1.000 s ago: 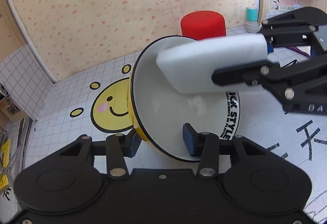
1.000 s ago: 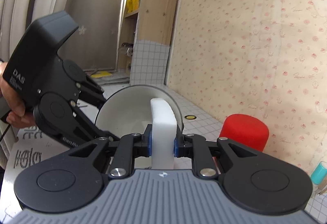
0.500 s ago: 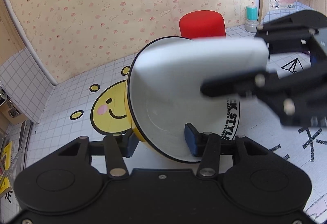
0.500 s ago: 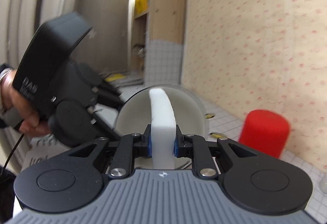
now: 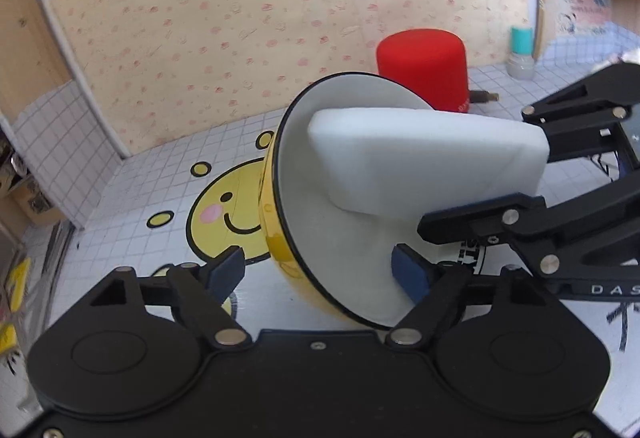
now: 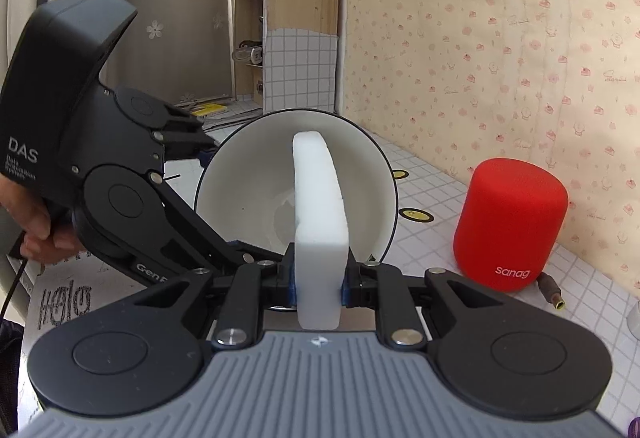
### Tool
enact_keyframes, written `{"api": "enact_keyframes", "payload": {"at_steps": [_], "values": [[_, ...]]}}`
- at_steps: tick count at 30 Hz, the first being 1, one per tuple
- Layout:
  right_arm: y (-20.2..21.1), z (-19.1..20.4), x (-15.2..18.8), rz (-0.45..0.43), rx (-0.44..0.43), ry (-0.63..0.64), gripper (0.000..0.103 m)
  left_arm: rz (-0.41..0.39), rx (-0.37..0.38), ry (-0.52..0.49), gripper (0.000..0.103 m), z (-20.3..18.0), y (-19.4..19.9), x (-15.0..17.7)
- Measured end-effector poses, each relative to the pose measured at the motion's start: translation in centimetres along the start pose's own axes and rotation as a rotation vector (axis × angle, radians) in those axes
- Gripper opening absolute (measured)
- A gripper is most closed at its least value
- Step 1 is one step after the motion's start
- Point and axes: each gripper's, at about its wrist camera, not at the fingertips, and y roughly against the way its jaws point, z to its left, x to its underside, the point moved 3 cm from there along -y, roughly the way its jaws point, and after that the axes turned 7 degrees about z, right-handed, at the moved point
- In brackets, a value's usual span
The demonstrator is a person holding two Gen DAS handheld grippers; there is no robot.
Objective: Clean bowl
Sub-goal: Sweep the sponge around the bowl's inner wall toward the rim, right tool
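Note:
A bowl [image 5: 276,238], yellow outside and white inside with a black rim, stands tilted on its side on the table. My left gripper [image 5: 318,272] straddles its lower wall. Its jaws are opening: the left pad [image 5: 228,270] stands clear of the yellow wall and the right pad [image 5: 408,274] is inside the bowl. My right gripper [image 6: 318,278] is shut on a white sponge [image 6: 318,222], whose far end is bent against the inside of the bowl [image 6: 248,178]. In the left wrist view the sponge [image 5: 424,154] reaches in from the right.
A red cylindrical speaker [image 6: 512,222] stands right of the bowl near the papered wall, with a cable plug [image 6: 550,290] beside it. A teal-capped bottle [image 5: 522,52] is further back. A smiley-face print [image 5: 224,214] covers the tiled tabletop. A person's hand [image 6: 36,222] holds the left gripper.
The left jaws have spread and the left pad has come off the bowl's outer wall. The sponge has swept lower inside the bowl. The bowl stays tilted.

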Motion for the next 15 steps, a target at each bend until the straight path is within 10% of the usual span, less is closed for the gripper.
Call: {"api": "enact_keyframes", "payload": {"at_steps": [5,15], "values": [[-0.1,0.2,-0.1,0.002,0.0,0.004,0.021,0.004,0.105,0.057,0.048,0.3,0.0,0.0],[2.0,-0.1,-0.8,-0.118,0.089,0.056,0.021,0.037,0.094,-0.019,0.045,0.1,0.7,0.1]]}}
